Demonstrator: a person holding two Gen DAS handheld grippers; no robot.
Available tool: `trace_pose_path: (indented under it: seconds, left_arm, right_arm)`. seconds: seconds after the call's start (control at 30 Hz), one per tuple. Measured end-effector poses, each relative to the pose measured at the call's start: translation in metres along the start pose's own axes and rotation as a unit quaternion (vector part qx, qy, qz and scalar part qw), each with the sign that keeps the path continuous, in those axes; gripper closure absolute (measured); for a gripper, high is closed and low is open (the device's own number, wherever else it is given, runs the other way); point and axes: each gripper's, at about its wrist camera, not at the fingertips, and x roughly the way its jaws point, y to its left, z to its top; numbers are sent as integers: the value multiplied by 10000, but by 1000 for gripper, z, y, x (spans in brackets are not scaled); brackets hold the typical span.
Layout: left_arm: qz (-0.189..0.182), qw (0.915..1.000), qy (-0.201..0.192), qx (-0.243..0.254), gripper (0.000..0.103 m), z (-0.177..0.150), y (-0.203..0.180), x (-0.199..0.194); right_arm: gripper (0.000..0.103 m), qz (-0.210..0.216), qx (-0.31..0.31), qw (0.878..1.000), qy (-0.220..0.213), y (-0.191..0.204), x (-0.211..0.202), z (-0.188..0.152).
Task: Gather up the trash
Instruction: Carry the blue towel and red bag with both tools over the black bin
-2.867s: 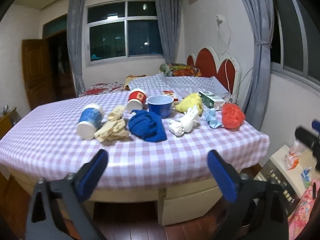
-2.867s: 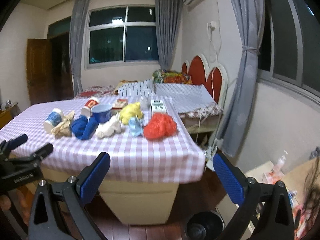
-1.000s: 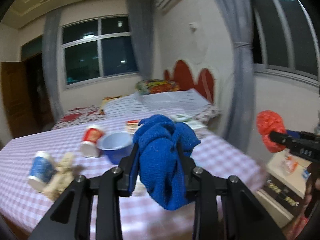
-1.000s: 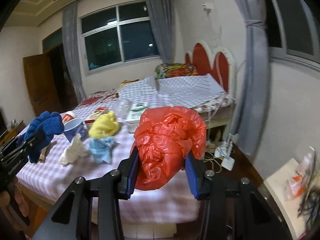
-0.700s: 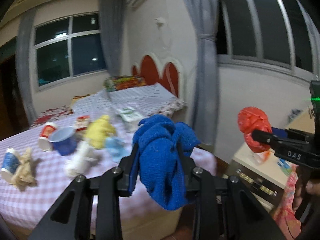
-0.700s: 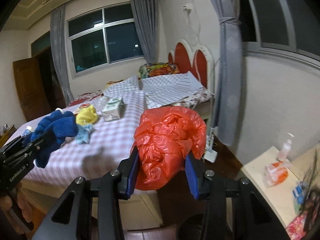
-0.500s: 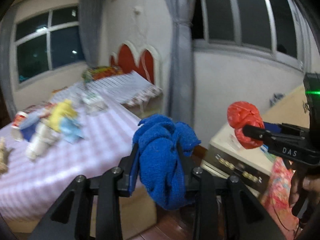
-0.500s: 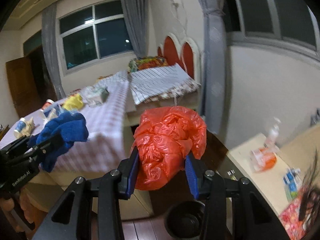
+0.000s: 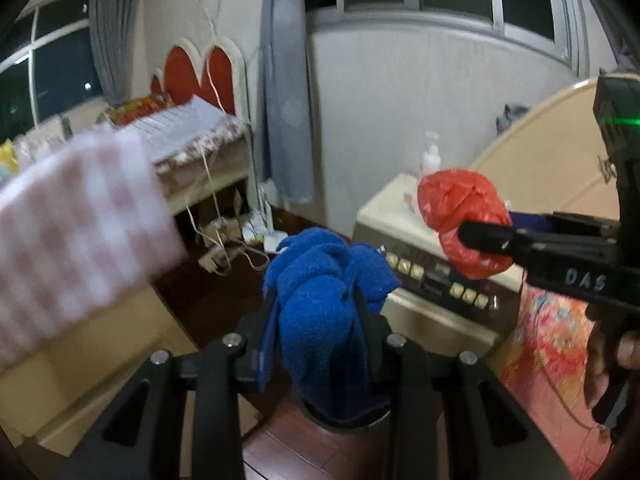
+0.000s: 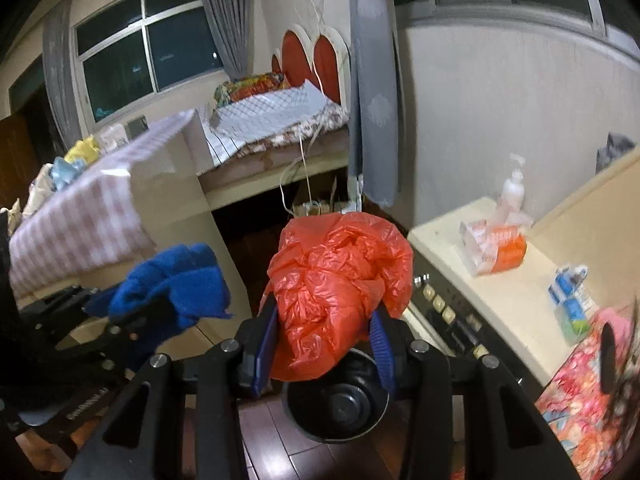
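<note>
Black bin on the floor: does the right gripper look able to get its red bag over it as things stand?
Probably yes. The right gripper, shut on the red plastic bag, hangs right above the open black bin, and nothing shows between them. The left gripper with its blue cloth is off to one side.

We're in a bedroom at night, so the windows point(image 10: 148, 36) are black behind grey curtains point(image 10: 372, 80). The bed point(image 10: 276, 120), with its red heart-shaped headboard point(image 10: 308, 56), sits under the window wall. Right of the bed there's a cream cabinet point(image 10: 480, 280); left of it, a pink-checked table point(image 10: 80, 208). The floor point(image 10: 288, 452) is dark wood.
</note>
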Motion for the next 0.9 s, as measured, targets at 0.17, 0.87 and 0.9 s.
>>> trace_pose_path:
  seconds: [0.17, 0.87, 0.9]
  left_arm:
    - [-118, 9998, 118, 126, 69, -18, -1, 32]
    - [-279, 9892, 1431, -150, 69, -100, 4, 170]
    - [-251, 9880, 1514, -185, 69, -104, 5, 175]
  right_arm:
    - [58, 43, 112, 9993, 349, -14, 43, -27]
    - [58, 112, 31, 9738, 2271, -33, 224, -121]
    - [58, 101, 38, 9721, 2344, -33, 231, -125]
